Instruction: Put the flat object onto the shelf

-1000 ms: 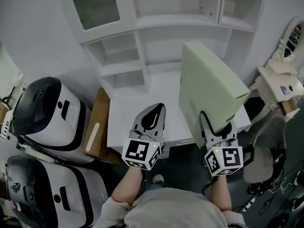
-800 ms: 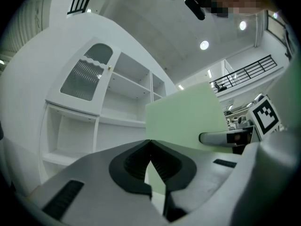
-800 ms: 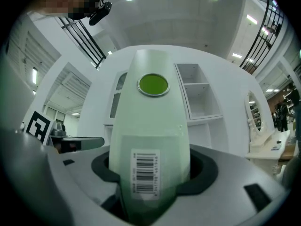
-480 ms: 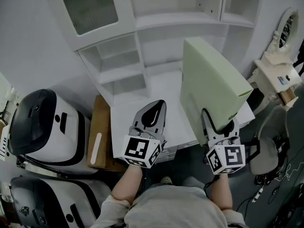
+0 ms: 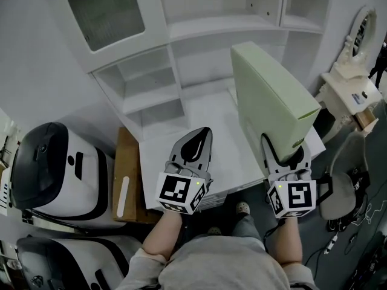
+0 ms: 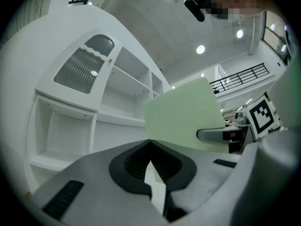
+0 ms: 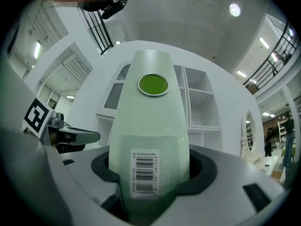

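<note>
One green box point(image 5: 272, 95) clamped in right gripper point(image 5: 284, 154); left gripper point(image 5: 199, 139) closed, empty.

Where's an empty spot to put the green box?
The white desktop between the left gripper and the green box is bare; the shelf cubbies behind look empty too. Left of the desk, machines and cardboard crowd the floor.

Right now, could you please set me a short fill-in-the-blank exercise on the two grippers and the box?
1. The right gripper is shut on a flat, pale ____ box.
2. The left gripper is shut and holds ____.
3. The white label on the box's edge bears a ____.
4. Ahead stands a ____ shelf unit.
Missing words: green; nothing; barcode; white.
</note>
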Demonstrator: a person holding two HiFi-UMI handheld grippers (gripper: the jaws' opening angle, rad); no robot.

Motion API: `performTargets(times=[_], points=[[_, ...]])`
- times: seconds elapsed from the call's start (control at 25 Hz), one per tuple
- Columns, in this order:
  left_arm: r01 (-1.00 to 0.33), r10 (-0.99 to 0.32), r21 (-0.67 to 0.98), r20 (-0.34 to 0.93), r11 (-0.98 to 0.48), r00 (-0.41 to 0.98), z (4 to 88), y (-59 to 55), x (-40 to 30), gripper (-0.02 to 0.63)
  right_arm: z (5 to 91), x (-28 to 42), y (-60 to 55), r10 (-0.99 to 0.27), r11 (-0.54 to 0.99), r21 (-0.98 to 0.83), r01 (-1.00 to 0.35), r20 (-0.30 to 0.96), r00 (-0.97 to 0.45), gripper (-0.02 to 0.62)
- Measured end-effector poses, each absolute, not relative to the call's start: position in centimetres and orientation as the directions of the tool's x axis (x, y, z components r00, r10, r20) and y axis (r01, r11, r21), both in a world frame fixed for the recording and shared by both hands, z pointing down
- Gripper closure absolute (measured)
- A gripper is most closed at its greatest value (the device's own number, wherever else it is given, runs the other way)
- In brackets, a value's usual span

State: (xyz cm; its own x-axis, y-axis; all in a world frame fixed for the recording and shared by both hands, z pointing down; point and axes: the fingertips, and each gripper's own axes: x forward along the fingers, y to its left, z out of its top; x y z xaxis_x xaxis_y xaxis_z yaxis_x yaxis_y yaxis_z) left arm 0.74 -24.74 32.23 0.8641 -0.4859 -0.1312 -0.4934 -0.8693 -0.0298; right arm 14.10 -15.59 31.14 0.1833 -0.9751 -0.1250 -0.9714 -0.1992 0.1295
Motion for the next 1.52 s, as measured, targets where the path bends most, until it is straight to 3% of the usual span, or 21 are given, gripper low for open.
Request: performTargets(times=[0.28,0.56,1.08,1.52], points=[[-0.506,-0.497,-0.032,-0.146,-0.862,0.856,31.5,-26.5,1.4,0.591,26.2,15.7,-18.3,-0.972,-0.221,0.432,-0.874,-0.166,0.164,0.308],[-0.529,-0.519,-0.021,-0.166,-0.848,0.838,30.9,-28.4,2.0,0.591,20.9,16.1,-21.1,-0.974,-0.228,0.764,-0.604,-0.182,0.137,0.308],[-0.585,-0.573,-0.014,-0.181,-0.811,0.799,30.3,-31.4,3.1,0.591,16.6,15.9,-27.2,-0.974,-0.226,0.931,-0.288,-0.221,0.051,0.308],[-0.644,-0.632,-0.016,-0.180,-0.765,0.754,30.3,-33.0,3.8,0.591,17.1,16.7,-32.9,-0.985,-0.166,0.974,-0.156,-0.170,-0.012,0.302]])
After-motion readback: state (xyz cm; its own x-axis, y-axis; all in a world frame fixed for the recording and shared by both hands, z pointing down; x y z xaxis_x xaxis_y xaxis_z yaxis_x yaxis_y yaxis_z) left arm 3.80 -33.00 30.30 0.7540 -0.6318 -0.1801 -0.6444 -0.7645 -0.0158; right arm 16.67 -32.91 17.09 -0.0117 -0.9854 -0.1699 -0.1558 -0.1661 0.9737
